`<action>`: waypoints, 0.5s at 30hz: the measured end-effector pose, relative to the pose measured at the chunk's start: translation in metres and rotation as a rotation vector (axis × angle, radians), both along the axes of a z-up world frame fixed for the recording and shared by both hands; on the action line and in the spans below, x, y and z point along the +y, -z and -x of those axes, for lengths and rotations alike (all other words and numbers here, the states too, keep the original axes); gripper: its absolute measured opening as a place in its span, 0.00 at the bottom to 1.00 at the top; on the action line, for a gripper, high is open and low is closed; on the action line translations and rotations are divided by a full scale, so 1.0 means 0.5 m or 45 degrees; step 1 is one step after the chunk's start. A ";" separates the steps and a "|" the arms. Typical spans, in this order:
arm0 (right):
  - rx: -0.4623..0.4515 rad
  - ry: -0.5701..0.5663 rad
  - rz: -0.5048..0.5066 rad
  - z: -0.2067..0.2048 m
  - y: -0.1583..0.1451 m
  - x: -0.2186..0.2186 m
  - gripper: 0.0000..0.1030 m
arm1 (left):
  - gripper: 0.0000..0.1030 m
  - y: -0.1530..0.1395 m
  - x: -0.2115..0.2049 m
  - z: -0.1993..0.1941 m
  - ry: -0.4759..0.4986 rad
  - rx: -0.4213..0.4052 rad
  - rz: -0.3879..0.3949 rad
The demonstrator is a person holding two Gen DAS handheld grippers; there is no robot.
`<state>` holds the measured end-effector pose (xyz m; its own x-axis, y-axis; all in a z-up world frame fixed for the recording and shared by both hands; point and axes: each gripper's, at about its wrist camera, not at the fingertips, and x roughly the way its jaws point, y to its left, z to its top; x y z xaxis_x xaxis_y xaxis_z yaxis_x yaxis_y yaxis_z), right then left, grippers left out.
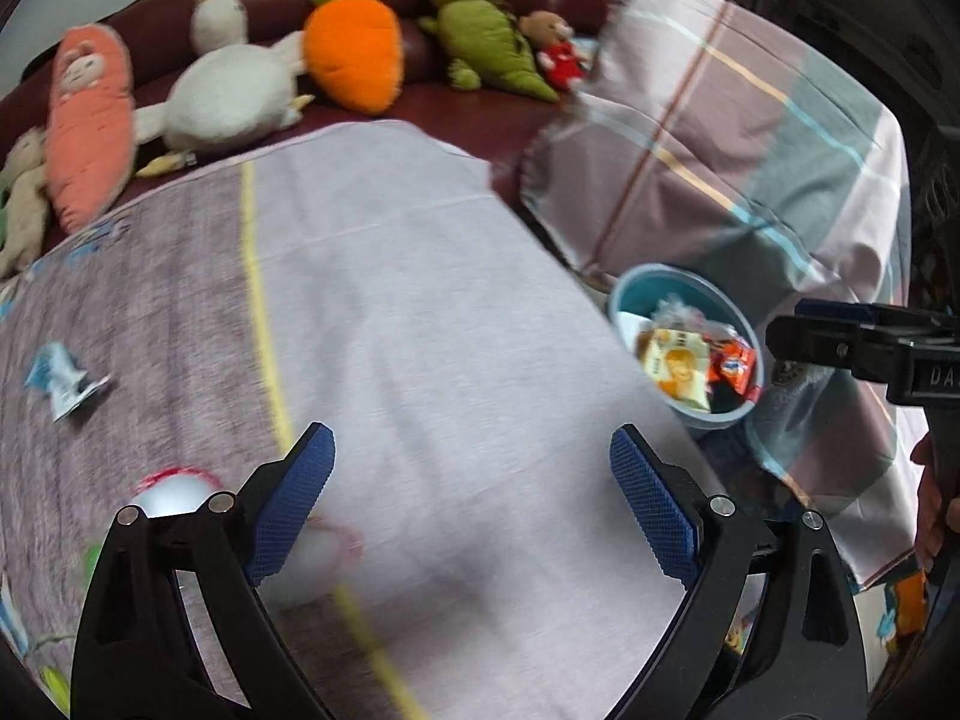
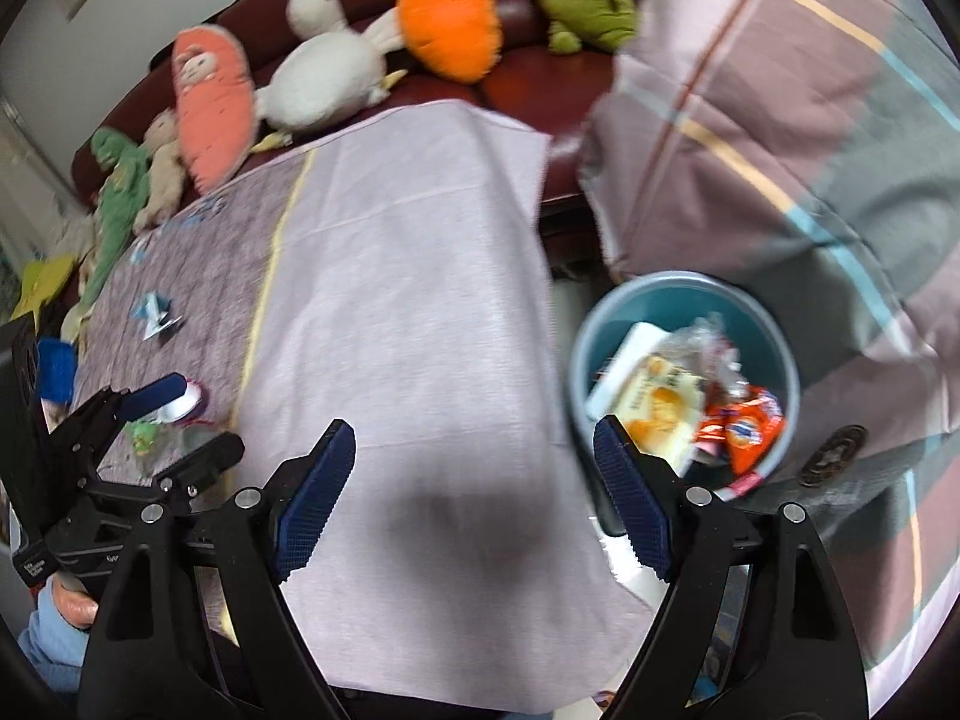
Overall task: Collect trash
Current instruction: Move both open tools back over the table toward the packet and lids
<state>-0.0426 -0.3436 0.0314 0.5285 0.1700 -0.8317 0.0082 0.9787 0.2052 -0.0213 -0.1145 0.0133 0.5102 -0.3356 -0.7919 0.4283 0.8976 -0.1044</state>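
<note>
My left gripper (image 1: 471, 444) hangs open over the pale bedsheet (image 1: 420, 300) with nothing between its blue pads. A small white cup with a red rim (image 1: 171, 489) lies just left of its left finger. Farther left on the grey part of the sheet lies a crumpled blue-and-white wrapper (image 1: 63, 381). My right gripper (image 2: 474, 438) is open and empty too, above the sheet's right edge. Right of the bed stands a teal bin (image 2: 660, 300) holding yellow and orange wrappers (image 2: 744, 426). The bin (image 1: 654, 294) also shows in the left wrist view.
Plush toys line the dark red headboard: an orange carrot (image 1: 354, 54), a white duck (image 1: 228, 96), a pink one (image 1: 90, 120), a green dinosaur (image 1: 486, 42). A plaid quilt (image 1: 750, 150) is heaped right of the bin. A hand and sleeve (image 2: 54, 630) show at lower left.
</note>
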 end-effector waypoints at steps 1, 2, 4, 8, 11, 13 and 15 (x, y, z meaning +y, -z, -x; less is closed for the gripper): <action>0.002 -0.017 0.000 -0.004 0.001 0.017 0.76 | 0.91 0.000 0.015 0.000 -0.014 -0.003 0.001; 0.007 -0.039 0.001 -0.008 0.002 0.038 0.76 | 0.91 0.000 0.036 0.000 -0.034 -0.004 0.000; 0.017 -0.075 0.002 -0.016 0.006 0.072 0.76 | 0.91 0.003 0.076 0.001 -0.070 0.000 -0.004; 0.051 -0.153 0.004 -0.031 0.021 0.147 0.76 | 0.91 0.018 0.154 0.000 -0.132 0.012 -0.019; 0.082 -0.216 -0.001 -0.040 0.035 0.209 0.76 | 0.91 0.033 0.220 -0.002 -0.183 0.030 -0.041; 0.093 -0.249 -0.001 -0.045 0.041 0.237 0.76 | 0.91 0.044 0.265 -0.004 -0.220 0.044 -0.060; 0.109 -0.284 -0.008 -0.050 0.052 0.272 0.76 | 0.91 0.052 0.299 -0.004 -0.249 0.055 -0.072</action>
